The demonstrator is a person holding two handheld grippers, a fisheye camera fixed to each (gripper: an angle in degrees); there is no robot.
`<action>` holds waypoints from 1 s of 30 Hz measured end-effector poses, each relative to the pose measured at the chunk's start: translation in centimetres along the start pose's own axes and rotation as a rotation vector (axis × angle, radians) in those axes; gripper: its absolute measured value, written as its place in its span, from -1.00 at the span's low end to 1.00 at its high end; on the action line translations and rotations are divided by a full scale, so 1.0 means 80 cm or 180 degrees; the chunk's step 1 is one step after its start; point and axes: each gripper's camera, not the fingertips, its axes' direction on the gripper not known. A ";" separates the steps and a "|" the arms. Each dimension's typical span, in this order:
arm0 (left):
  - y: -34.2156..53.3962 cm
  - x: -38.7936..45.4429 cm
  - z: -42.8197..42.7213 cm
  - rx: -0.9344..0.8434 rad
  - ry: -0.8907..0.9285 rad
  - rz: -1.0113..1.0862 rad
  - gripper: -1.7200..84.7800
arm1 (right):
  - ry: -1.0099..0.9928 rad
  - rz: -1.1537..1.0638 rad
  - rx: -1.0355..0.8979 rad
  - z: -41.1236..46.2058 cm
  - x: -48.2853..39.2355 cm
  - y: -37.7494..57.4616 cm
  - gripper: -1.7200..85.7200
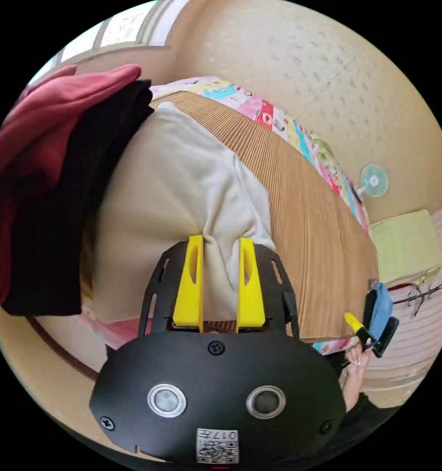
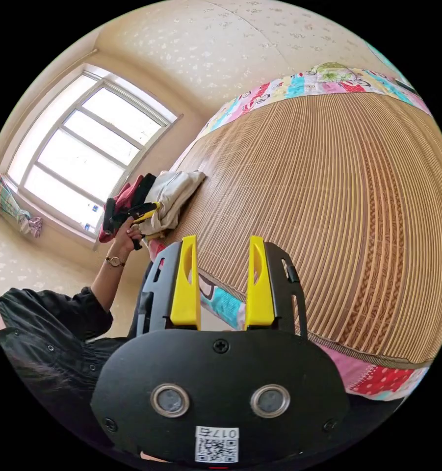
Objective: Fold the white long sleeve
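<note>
White long sleeve [image 1: 181,196] folded on the bamboo mat [image 1: 304,221] beside a red and black clothes pile [image 1: 59,186], left gripper [image 1: 221,245] pinching its edge, right gripper [image 2: 221,245] spread wide over the mat's edge, holding nothing.

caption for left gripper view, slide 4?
Left gripper pinches white garment on bamboo mat, beside red and black clothes.

Soft matt cream cloth of the white long sleeve [image 1: 181,196], ribbed woven bamboo mat [image 2: 328,206], glossy yellow plastic jaws, matt black plastic housings.
</note>
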 end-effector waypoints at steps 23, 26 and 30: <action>0.156 -0.008 -0.064 -0.0629 0.1895 0.0999 -0.88 | -0.0853 -0.0022 0.0048 -0.025 0.027 0.129 -0.60; 0.144 -0.008 -0.099 -0.0316 0.2044 0.0858 -0.75 | -0.1055 -0.0124 -0.0129 0.017 -0.001 0.144 -0.62; 0.109 0.052 -0.118 -0.0395 0.1999 0.1076 -0.59 | -0.0821 -0.0572 -0.0342 0.027 -0.043 0.159 -0.62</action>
